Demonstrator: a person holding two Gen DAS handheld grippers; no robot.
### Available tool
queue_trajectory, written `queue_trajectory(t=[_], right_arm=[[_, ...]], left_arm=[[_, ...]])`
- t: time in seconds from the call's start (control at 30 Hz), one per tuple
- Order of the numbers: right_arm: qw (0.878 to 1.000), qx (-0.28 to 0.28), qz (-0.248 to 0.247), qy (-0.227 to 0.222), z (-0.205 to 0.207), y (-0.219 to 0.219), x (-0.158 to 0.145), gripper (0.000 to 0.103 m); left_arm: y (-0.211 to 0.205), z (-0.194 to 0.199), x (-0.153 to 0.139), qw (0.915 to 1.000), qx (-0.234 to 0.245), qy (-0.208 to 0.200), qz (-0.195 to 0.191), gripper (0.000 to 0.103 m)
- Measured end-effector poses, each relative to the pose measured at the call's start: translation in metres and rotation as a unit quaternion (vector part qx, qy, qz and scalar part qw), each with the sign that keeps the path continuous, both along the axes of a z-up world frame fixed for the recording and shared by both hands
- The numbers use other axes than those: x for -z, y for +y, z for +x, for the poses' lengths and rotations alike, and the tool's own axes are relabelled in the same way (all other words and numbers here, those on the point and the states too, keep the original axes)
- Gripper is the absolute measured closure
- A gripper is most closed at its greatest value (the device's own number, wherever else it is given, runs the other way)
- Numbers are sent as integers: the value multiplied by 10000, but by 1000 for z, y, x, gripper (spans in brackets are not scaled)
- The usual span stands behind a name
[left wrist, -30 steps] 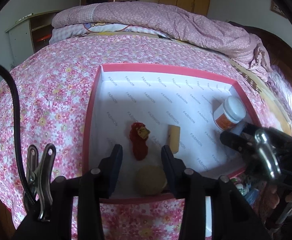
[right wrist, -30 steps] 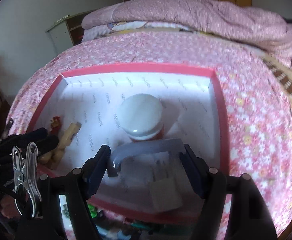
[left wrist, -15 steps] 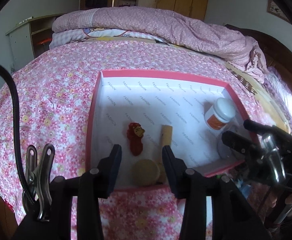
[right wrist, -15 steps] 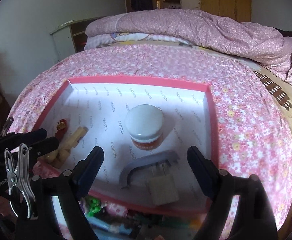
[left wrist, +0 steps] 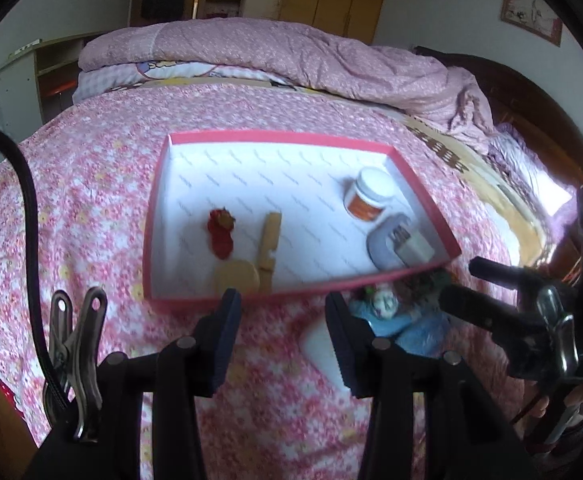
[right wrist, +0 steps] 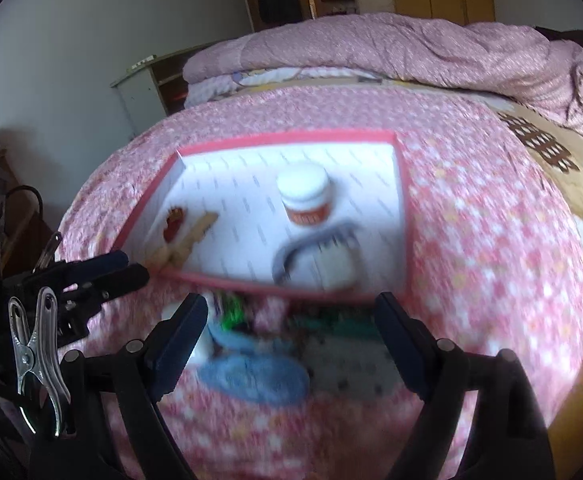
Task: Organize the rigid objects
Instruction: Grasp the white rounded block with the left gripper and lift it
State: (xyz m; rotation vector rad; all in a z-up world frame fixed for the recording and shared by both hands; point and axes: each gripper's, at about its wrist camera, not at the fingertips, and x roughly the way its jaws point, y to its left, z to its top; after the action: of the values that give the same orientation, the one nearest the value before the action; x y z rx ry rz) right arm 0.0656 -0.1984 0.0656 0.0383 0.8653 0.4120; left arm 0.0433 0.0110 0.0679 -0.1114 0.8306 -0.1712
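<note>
A shallow red-rimmed cardboard box with a white printed lining (left wrist: pixel 159 216) sits on the bed's pink floral bedspread (left wrist: pixel 91 184) and already holds part of the sorting: a small red figurine (left wrist: pixel 221 232), a pale wooden peg-shaped block (left wrist: pixel 270 240), a round tan wooden disc (left wrist: pixel 237 276), a white-capped jar with an orange label (left wrist: pixel 369 194), and a grey curved handle piece beside a white plug-like block (left wrist: pixel 401 242). Left outside, judging by the clutter just in front of the box's near wall, are a blue toy with a small painted face (left wrist: pixel 387 312), green and dark bits (right wrist: pixel 233 308) and a flat white item (left wrist: pixel 321 350). The left gripper (left wrist: pixel 283 332) and right gripper (right wrist: pixel 289 344) both hover near that pile, jaws spread and holding nothing. The lining's repeated print and the jar's label are too blurred to read.
</note>
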Motion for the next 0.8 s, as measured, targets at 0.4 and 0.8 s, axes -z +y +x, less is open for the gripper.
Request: queue_trajectory(t=[0.4,0.8], right_arm=[[9983,-82,-196,543,-42,-19,39,16],[9983,-124,-326,472,-49,-19,46,16]], left_arm=[[-27,-9,22,9961,749,332,340,57],[-48,-7,37,9868,1397,399,710,46]])
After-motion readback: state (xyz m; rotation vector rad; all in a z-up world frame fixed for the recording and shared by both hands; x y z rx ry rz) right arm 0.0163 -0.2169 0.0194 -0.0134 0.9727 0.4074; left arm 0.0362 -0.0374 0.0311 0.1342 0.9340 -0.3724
